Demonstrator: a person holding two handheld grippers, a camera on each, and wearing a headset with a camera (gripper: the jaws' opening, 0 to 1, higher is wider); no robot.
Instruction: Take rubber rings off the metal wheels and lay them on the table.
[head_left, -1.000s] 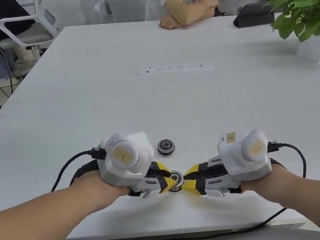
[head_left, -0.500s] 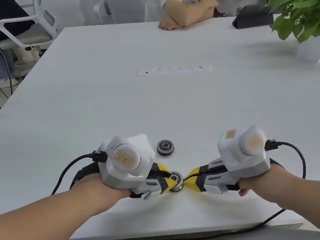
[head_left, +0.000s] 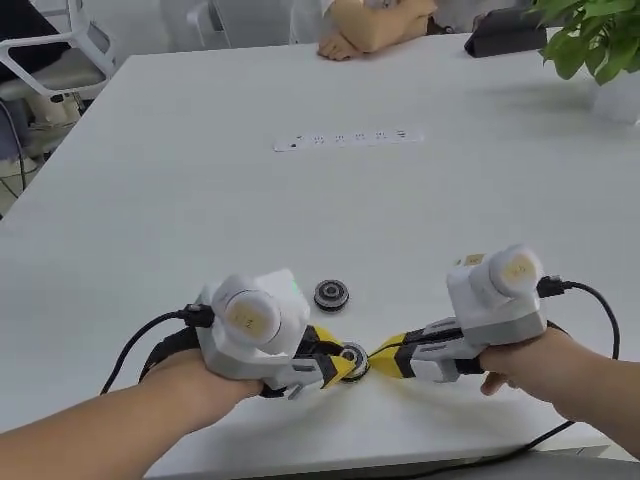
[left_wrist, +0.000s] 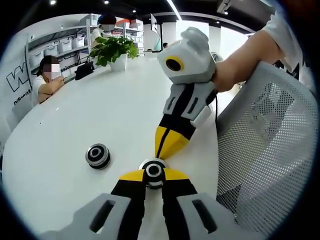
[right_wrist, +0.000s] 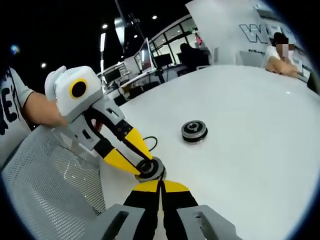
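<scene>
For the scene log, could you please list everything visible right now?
Table: one, white, under everything.
Held wheel: one, silver-black, between gripper tips.
Loose wheel: one, silver-black, on the table beyond.
Power strip: one, white, mid-table.
Plant: one, green, far right corner.
Office chair: one, white, far left.
Left gripper: one, white, black and yellow, shut on held wheel.
Right gripper: one, same colours, shut at the wheel's edge.
Left hand, right hand: holding the grippers.

Loose wheel (head_left: 331, 293) close ahead, power strip (head_left: 349, 137) well beyond
</scene>
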